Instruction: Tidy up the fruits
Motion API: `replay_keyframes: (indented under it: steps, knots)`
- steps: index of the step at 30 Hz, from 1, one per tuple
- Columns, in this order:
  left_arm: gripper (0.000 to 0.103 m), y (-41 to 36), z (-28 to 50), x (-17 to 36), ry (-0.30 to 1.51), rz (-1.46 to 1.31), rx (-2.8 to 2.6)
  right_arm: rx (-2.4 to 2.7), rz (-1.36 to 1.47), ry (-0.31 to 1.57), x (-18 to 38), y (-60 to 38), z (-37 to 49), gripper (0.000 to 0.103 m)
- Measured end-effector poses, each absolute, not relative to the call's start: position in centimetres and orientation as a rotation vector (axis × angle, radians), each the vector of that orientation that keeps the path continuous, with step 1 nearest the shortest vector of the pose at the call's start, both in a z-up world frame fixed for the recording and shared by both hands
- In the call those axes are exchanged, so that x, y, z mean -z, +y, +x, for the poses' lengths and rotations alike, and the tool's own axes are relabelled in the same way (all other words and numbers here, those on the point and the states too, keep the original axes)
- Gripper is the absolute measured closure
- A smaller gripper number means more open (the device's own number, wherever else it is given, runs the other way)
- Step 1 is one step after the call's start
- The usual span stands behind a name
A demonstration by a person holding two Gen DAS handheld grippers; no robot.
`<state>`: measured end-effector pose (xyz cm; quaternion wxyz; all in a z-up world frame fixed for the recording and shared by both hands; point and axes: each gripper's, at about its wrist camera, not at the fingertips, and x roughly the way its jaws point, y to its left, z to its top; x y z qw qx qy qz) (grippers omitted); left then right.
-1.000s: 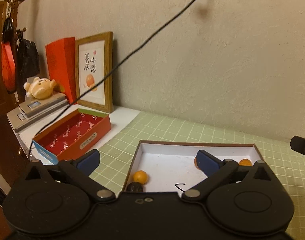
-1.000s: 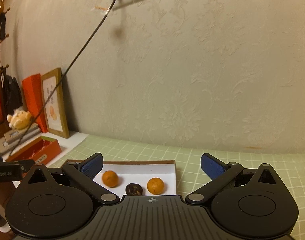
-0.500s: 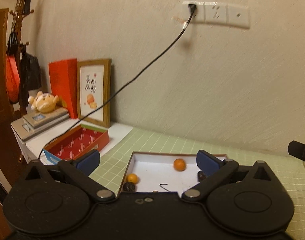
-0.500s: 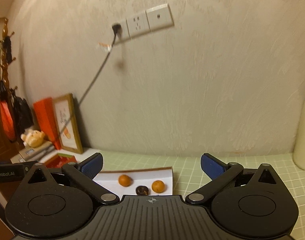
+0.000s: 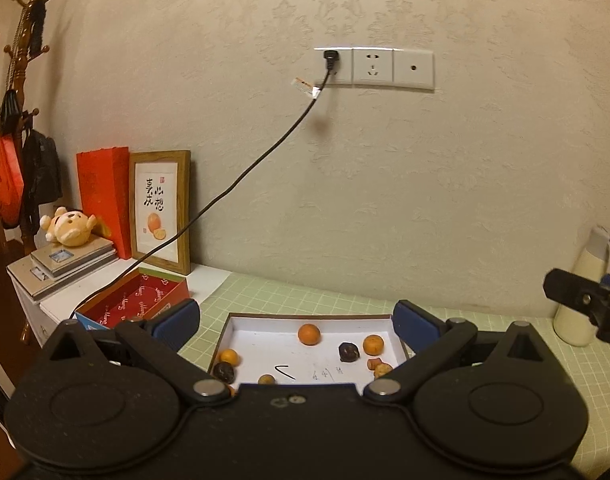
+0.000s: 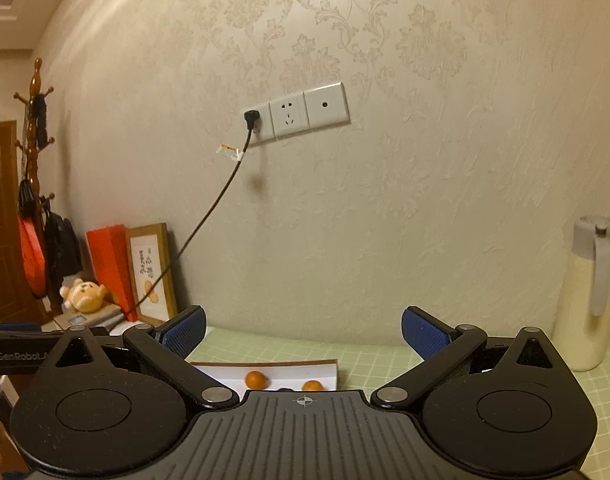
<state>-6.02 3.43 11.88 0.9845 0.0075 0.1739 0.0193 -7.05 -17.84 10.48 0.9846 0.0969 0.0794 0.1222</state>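
Both views have tilted up and pulled back over the last second: the wall outlets [image 5: 372, 69], once cut off at the top edge, now sit in the upper middle, and the tray [image 5: 230, 330] has shrunk to the lower centre. The left gripper [image 5: 296, 324] and right gripper [image 6: 303, 331] both gape wide and hold nothing. The fruits [image 5: 309, 334], small orange and dark ones, lie scattered loose in the tray on the desk [image 5: 289, 298]. The red box [image 5: 137, 298] stands at lower left. Backing off fits either a pause between picks or sorting ended.
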Motion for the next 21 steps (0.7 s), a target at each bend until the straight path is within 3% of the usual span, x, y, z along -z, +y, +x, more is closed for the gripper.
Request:
replay_keyframes:
  steps: [21]
  knots:
    - [0.006,3.2,-5.1,-10.1,0.393,0.027,-0.075,-0.200,0.161,0.222,-9.3,-17.4,-6.1,0.000]
